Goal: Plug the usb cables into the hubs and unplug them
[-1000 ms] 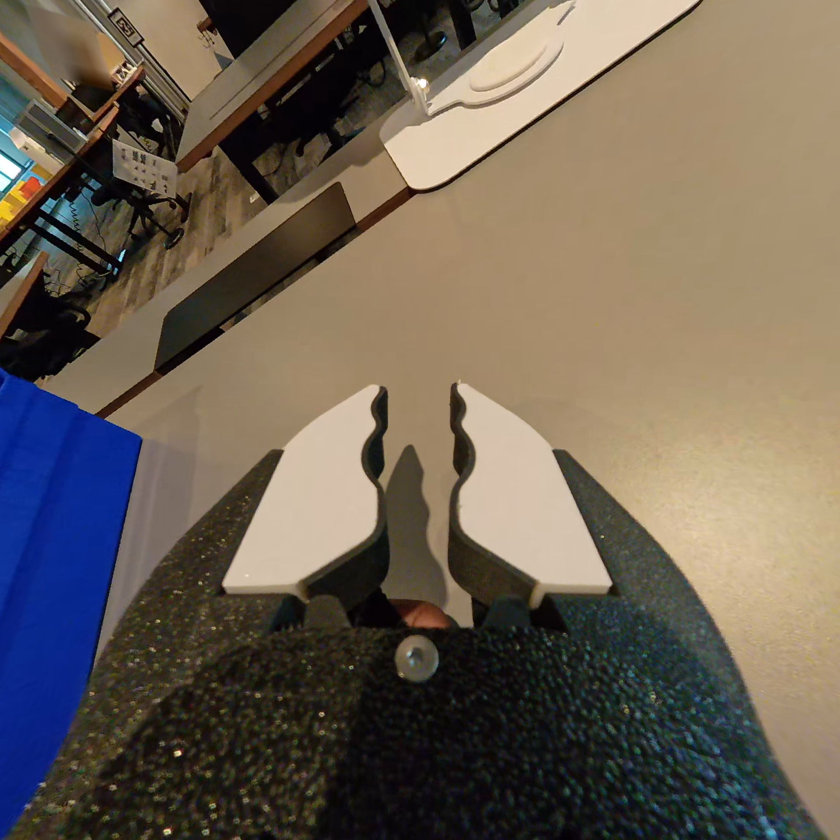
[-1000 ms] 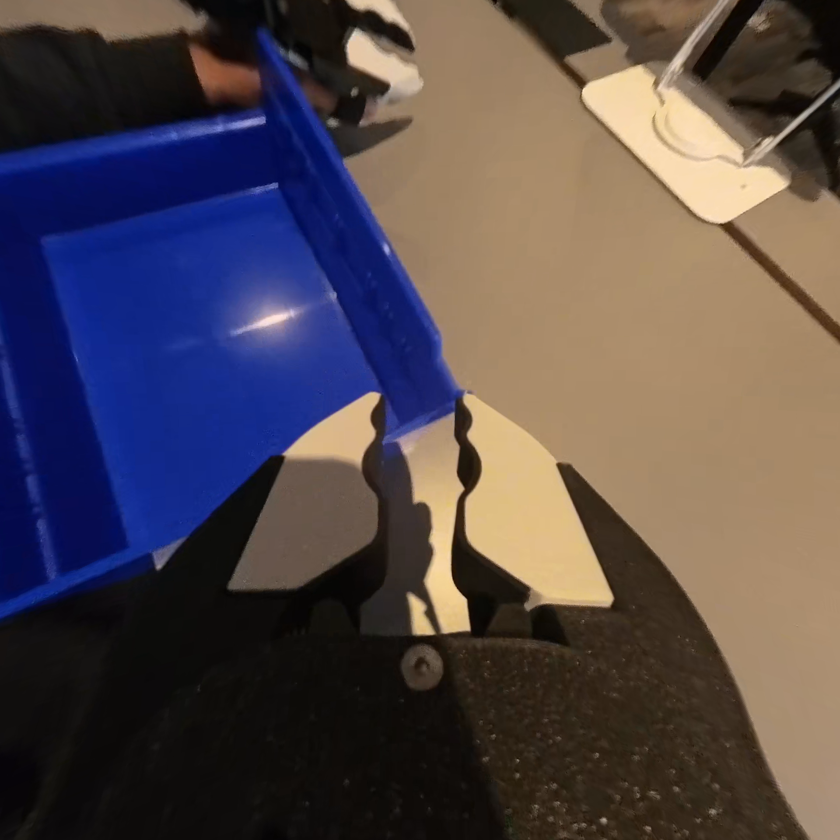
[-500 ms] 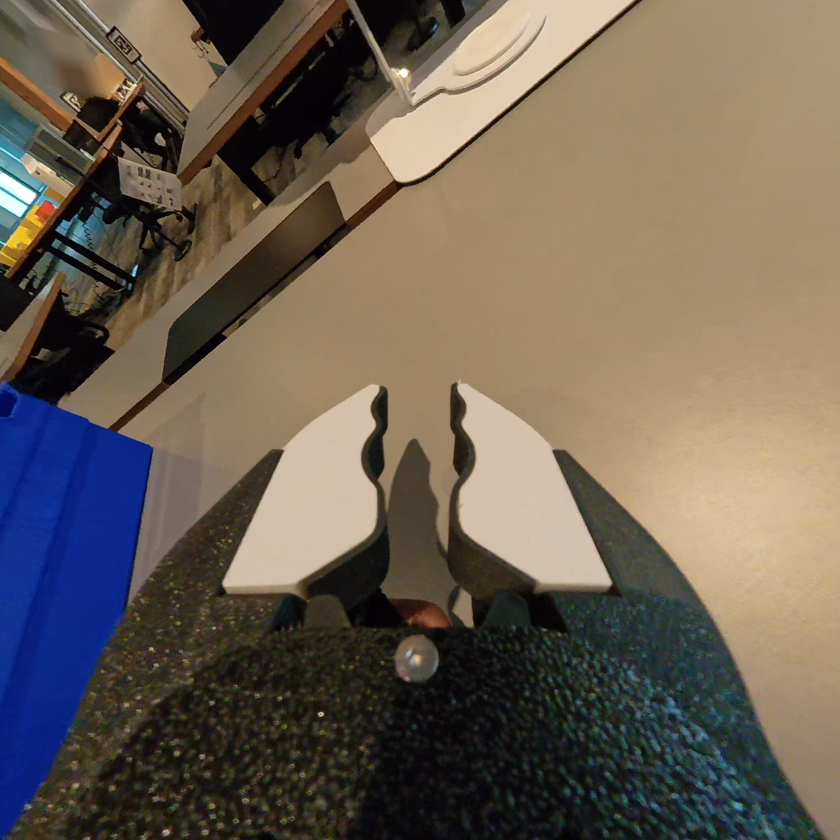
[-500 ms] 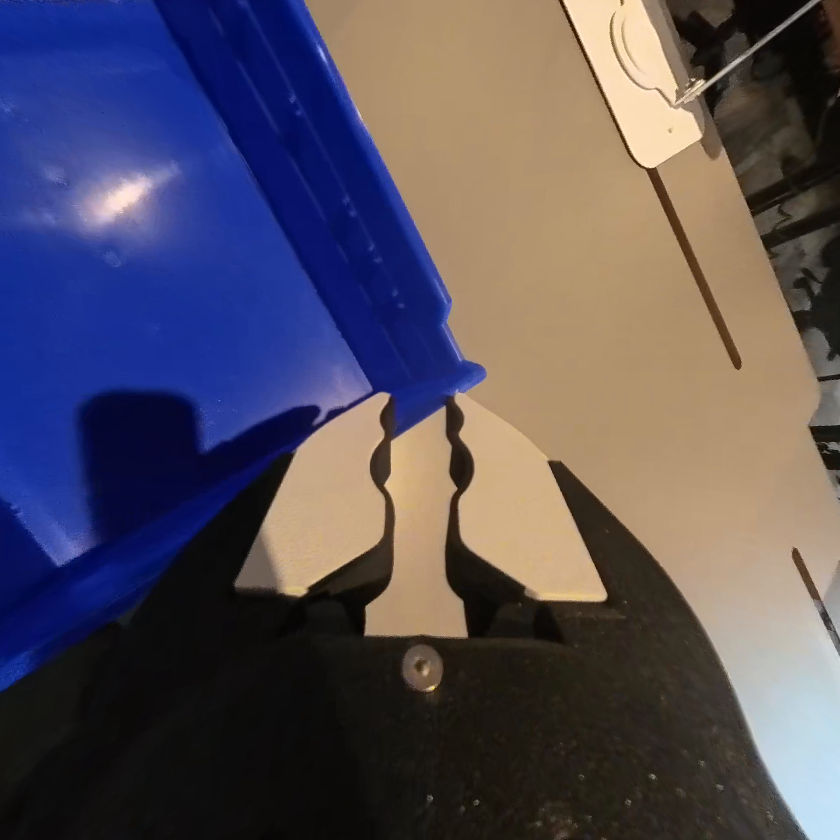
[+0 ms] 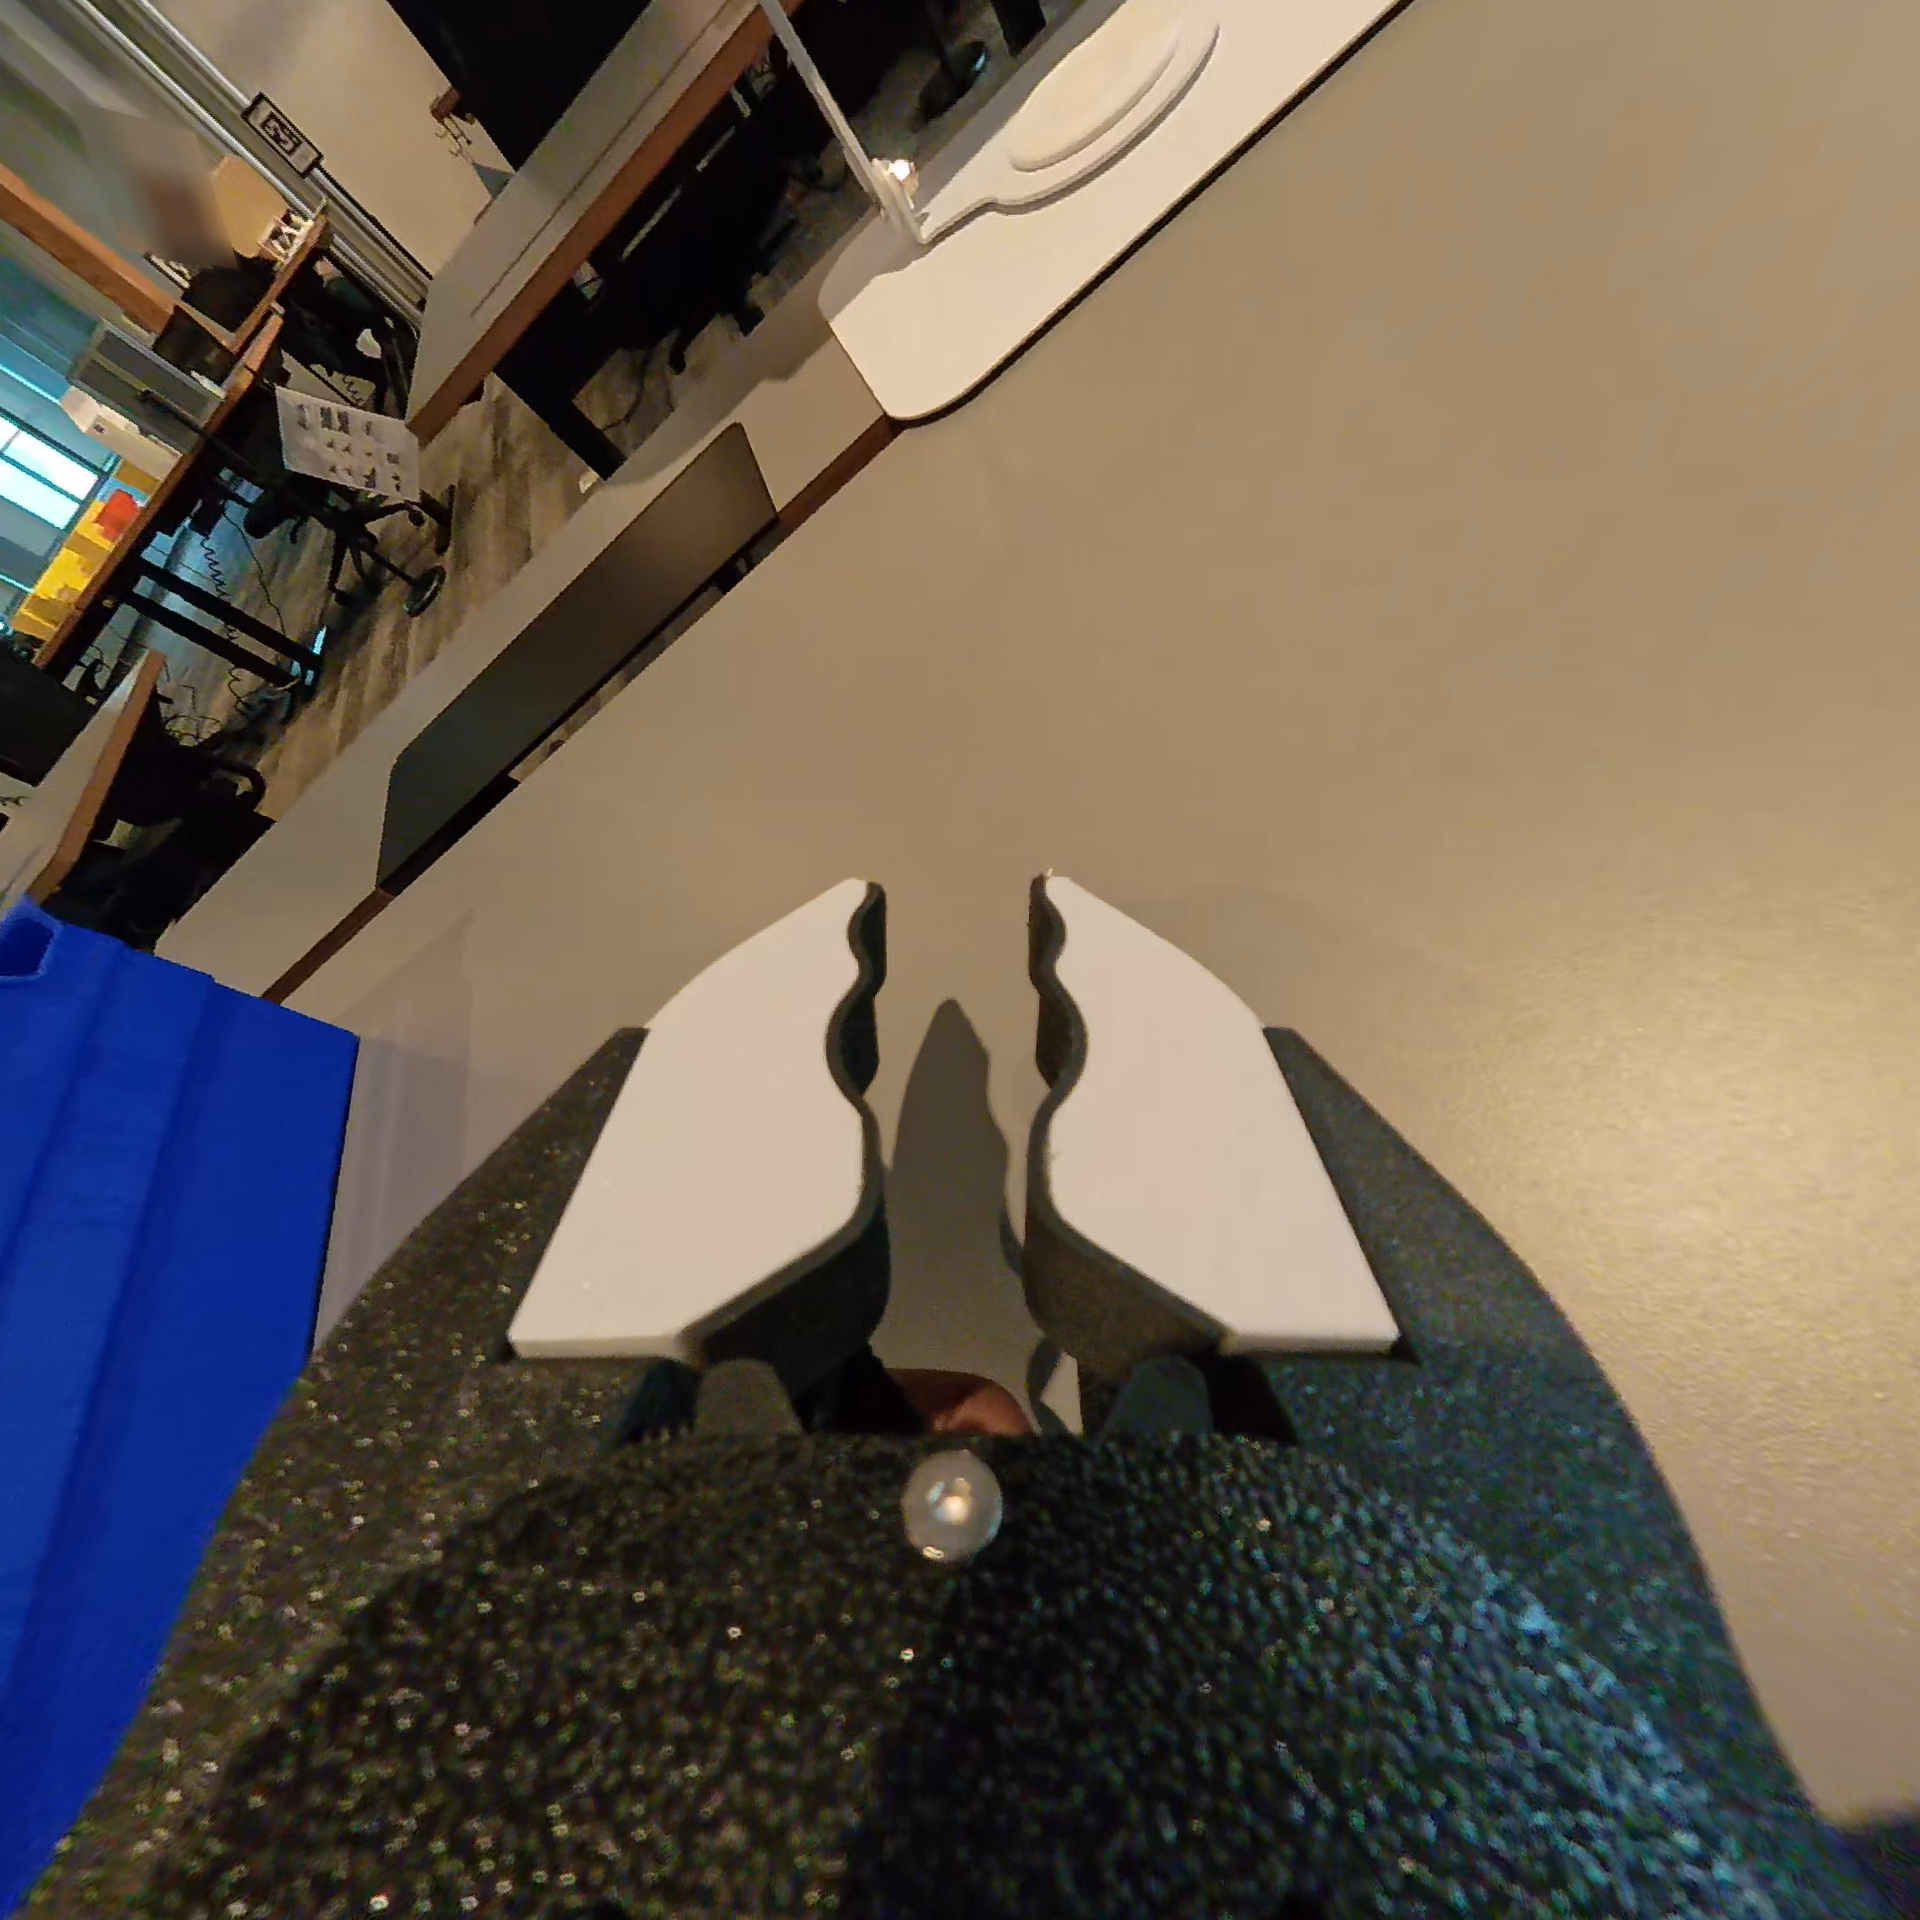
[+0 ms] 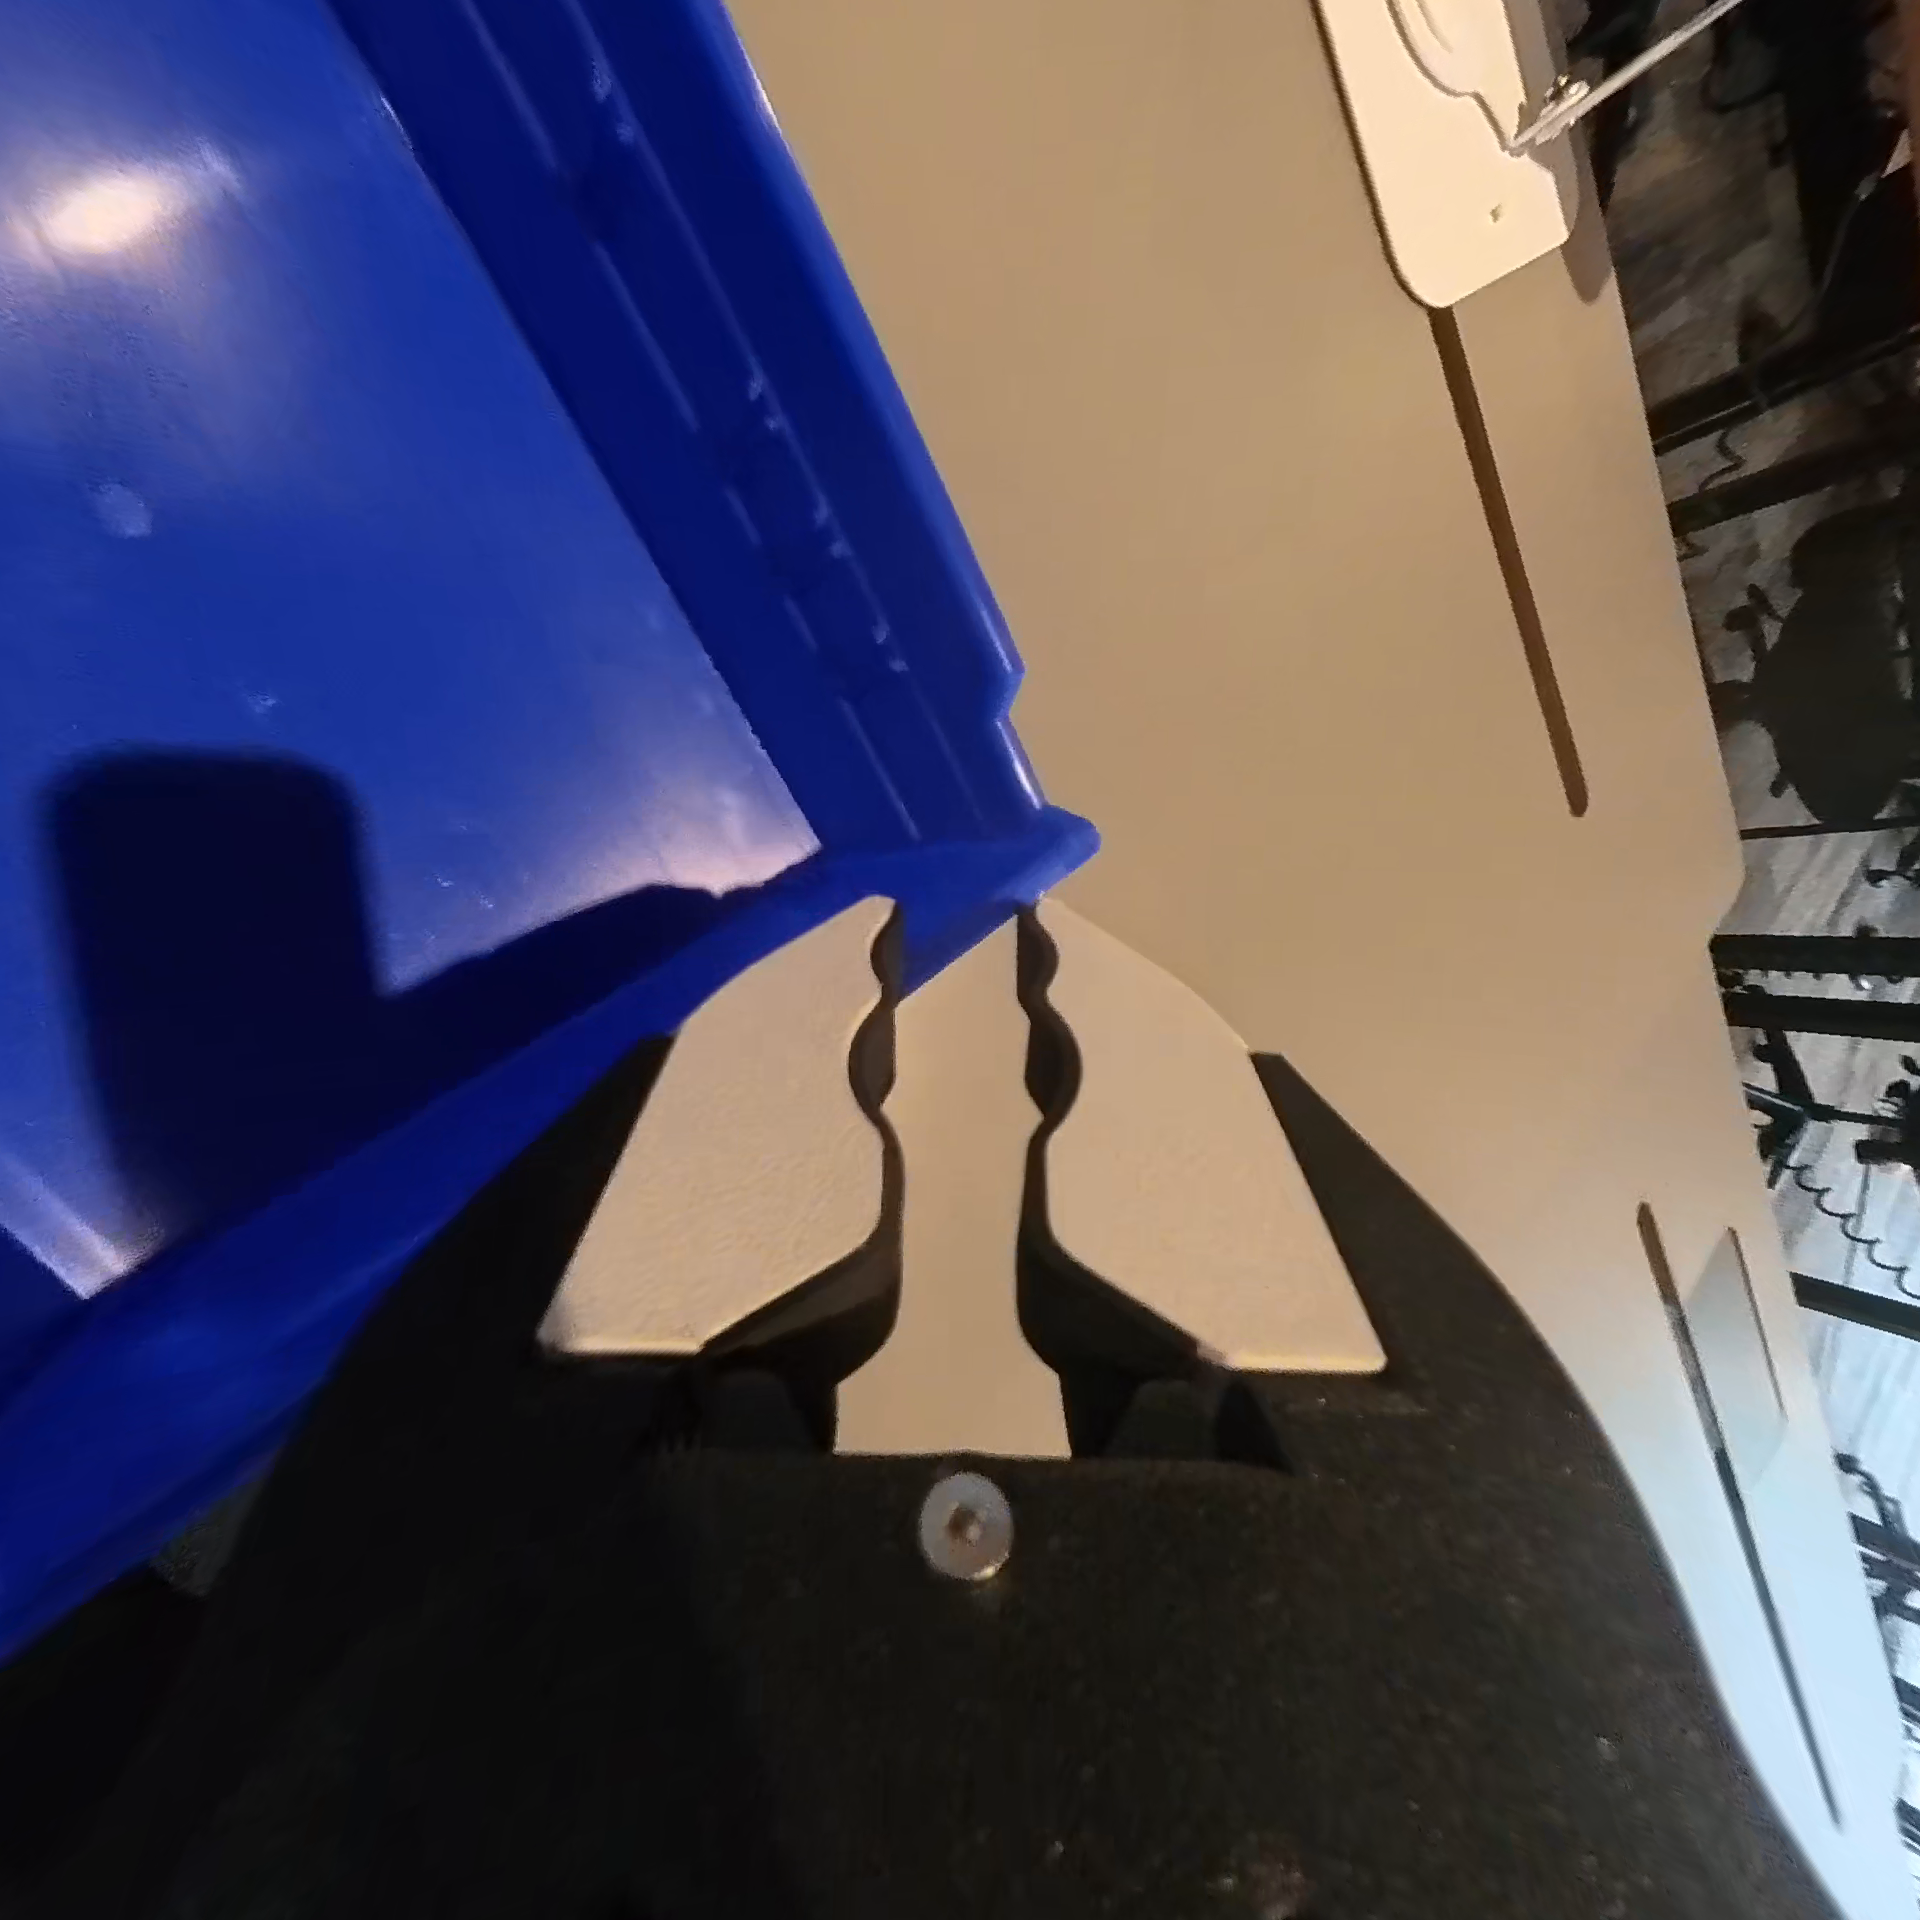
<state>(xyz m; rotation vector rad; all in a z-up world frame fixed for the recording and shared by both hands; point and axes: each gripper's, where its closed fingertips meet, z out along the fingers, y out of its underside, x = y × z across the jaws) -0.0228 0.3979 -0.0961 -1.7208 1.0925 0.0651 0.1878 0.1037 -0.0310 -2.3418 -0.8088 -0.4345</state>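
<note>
No USB cable or hub shows in either view. My right gripper [image 6: 958,914] has its fingertips at the near corner of a blue plastic bin [image 6: 416,520]. The bin's rim runs between the jaws, which are closed to a narrow gap on it. The bin looks empty and is tilted relative to the grey table [image 6: 1195,520]. My left gripper [image 5: 956,894] hovers low over the bare table [image 5: 1351,623], jaws apart with nothing between them. The bin's outer wall [image 5: 156,1195] stands just to its left.
A white flat base with a clear stand [image 5: 1039,208] lies at the table's far edge; it also shows in the right wrist view [image 6: 1455,177]. A dark cable slot [image 5: 582,644] runs along that edge. Desks and chairs stand beyond the table. Tip to tip, the grippers are about 35 cm apart.
My right gripper has rolled and swung with the bin's corner staying at its fingertips, and its jaws have narrowed slightly. The left gripper has drifted slightly, so more of the bin wall shows.
</note>
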